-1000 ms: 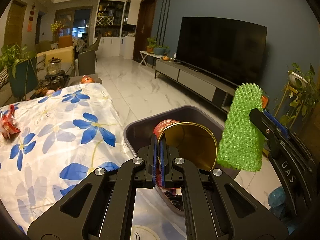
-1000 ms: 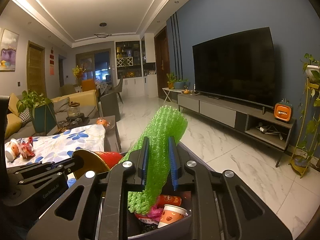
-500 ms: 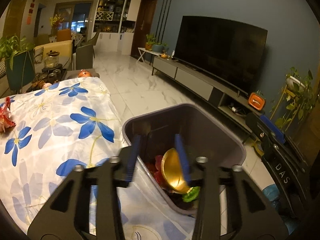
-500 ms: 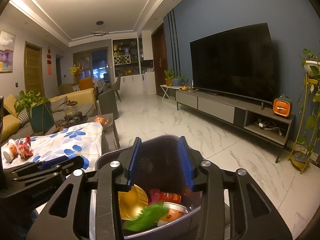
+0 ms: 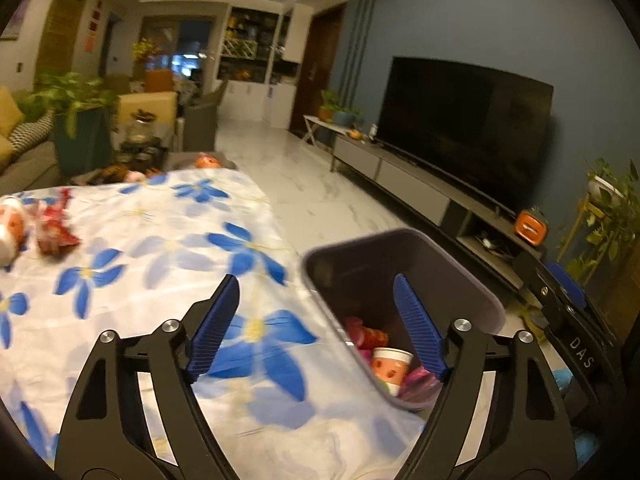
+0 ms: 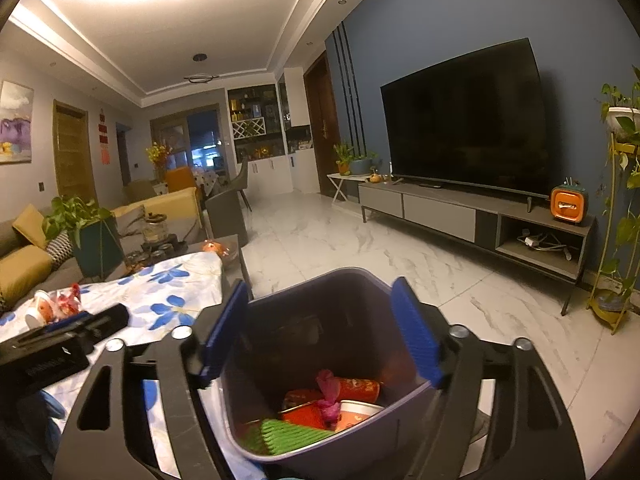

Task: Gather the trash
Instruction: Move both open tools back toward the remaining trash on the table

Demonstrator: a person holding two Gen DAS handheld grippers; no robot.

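Note:
A dark grey trash bin (image 5: 472, 284) (image 6: 320, 280) stands on the floor against the table's right edge. Inside lie a green foam net (image 6: 288, 436), a red can (image 6: 352, 388), a paper cup (image 5: 390, 364) (image 6: 356, 412) and pink wrappers. My left gripper (image 5: 316, 320) is open and empty, over the table edge beside the bin. Directly above the bin hangs my right gripper (image 6: 320, 328), open with nothing in it. A red wrapper (image 5: 54, 228) (image 6: 68, 304) and a small white and orange cup (image 5: 10, 228) (image 6: 40, 312) lie on the table's far left.
The table wears a white cloth with blue flowers (image 5: 160, 248). A potted plant (image 5: 76, 120) and a sofa stand behind it. A TV (image 6: 464, 120) on a low console fills the right wall, with marble floor (image 6: 360, 248) between. A plant stand (image 6: 620, 200) is at the far right.
Both grippers opened: the left dropped the gold-lined can and the right dropped the green foam net into the bin. The left gripper has since swung left toward the table.

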